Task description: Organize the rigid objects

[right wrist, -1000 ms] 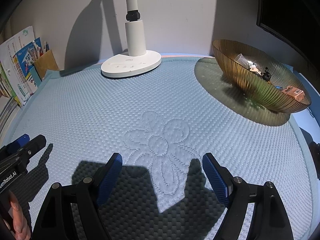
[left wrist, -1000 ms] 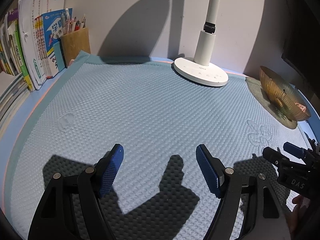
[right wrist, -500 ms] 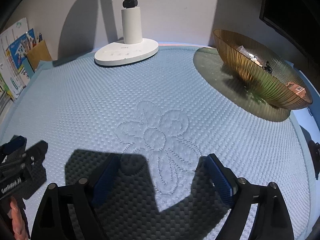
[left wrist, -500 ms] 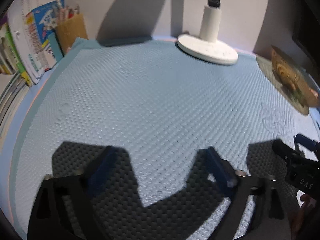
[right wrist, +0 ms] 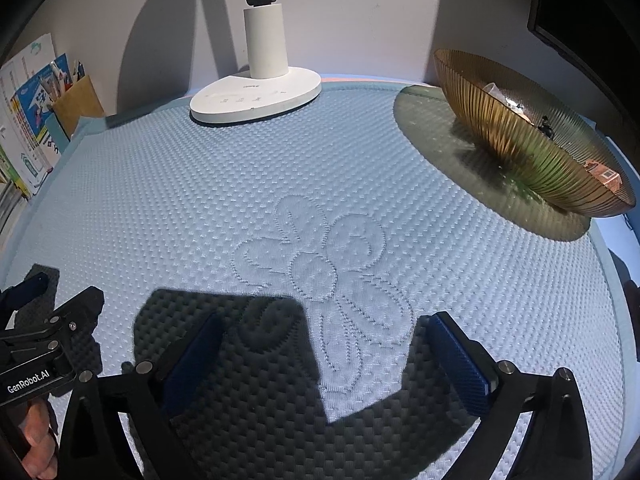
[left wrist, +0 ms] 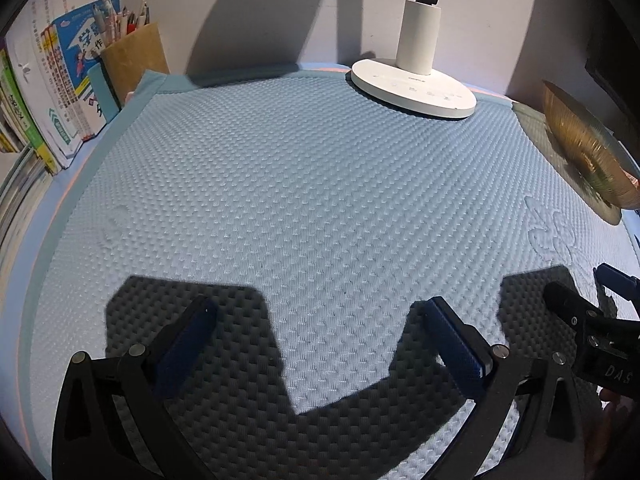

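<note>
An amber ribbed glass bowl [right wrist: 512,136] stands at the right back of the blue quilted mat [right wrist: 200,200]. It holds a pinkish box [right wrist: 604,176], a small dark item [right wrist: 545,126] and a clear wrapper [right wrist: 496,92]. My left gripper [left wrist: 320,308] hovers open over bare mat [left wrist: 320,200], with the bowl [left wrist: 580,148] far to its right. Over the stitched flower [right wrist: 316,268], the jaws of my right gripper [right wrist: 325,322] are opening with nothing between them. Each view shows the other gripper's fingers [left wrist: 568,308] at its edge.
A white lamp base [left wrist: 412,88] [right wrist: 256,96] stands at the back by the wall. At the back left are a brown pen holder [left wrist: 134,56] [right wrist: 76,104] and upright books [left wrist: 48,80]. A dark screen edge [right wrist: 580,20] hangs at the right.
Both grippers' jaws have spread wider. Both views tipped slightly and settled; nothing on the mat moved.
</note>
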Motion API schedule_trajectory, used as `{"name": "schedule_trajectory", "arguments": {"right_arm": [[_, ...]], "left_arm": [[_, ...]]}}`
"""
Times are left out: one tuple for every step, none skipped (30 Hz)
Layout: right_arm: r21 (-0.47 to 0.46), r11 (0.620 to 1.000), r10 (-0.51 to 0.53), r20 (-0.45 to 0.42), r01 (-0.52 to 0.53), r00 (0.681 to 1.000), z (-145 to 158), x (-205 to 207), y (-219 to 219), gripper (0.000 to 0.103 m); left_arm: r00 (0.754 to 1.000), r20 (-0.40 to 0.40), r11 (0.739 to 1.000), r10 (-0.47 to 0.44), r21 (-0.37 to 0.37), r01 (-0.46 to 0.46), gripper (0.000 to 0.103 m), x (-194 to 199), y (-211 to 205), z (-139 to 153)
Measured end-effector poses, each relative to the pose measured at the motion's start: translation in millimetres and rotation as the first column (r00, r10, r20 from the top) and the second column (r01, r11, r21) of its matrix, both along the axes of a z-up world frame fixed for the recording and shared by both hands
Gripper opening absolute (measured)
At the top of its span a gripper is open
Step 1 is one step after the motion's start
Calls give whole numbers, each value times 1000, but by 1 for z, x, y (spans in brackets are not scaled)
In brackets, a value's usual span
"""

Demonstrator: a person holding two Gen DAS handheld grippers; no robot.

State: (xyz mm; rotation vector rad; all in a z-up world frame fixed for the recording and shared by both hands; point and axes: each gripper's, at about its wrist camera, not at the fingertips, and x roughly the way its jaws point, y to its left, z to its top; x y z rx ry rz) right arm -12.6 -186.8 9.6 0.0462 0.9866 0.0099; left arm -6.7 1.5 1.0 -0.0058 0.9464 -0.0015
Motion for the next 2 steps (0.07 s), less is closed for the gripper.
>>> {"name": "schedule_trajectory", "arguments": {"right_arm": [[0, 1000, -1, 0, 1, 1000, 0, 0, 0, 103], [1, 1000, 0, 0, 0, 1000, 0, 0, 0, 103]], "left_arm": [[1000, 0, 1000, 0, 1, 0, 103, 0, 0, 0], [1000, -1, 1000, -1, 3, 1, 103, 0, 0, 0]]}}
